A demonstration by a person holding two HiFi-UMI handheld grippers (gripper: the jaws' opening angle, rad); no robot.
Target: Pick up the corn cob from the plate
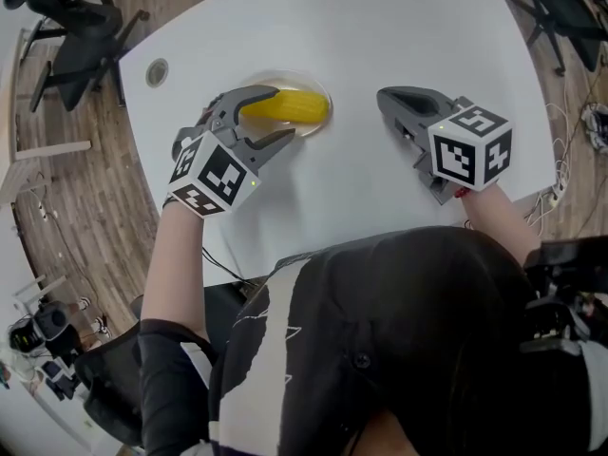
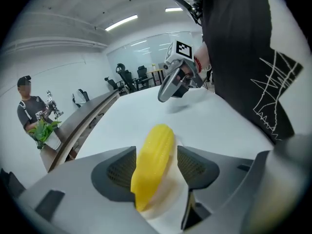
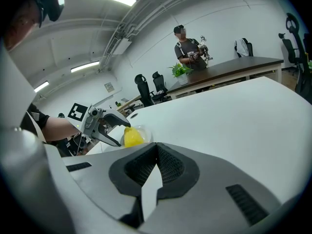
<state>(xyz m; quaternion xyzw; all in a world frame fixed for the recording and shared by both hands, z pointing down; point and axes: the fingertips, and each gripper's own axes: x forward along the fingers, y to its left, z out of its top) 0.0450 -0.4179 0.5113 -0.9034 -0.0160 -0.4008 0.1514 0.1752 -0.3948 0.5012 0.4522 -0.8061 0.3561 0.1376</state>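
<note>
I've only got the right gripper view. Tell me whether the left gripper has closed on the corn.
Observer: No. The left gripper view shows the left gripper with jaws apart, the corn cob between them and a gap at the right pad.
Operator: Give me how the corn lies.
Observer: In the head view it lies flat across the clear plate, and the jaws straddle the end nearest that hand.
Operator: Now place my right gripper.
Observer: The right gripper is to the right of the plate in the head view, touching neither plate nor corn.
</note>
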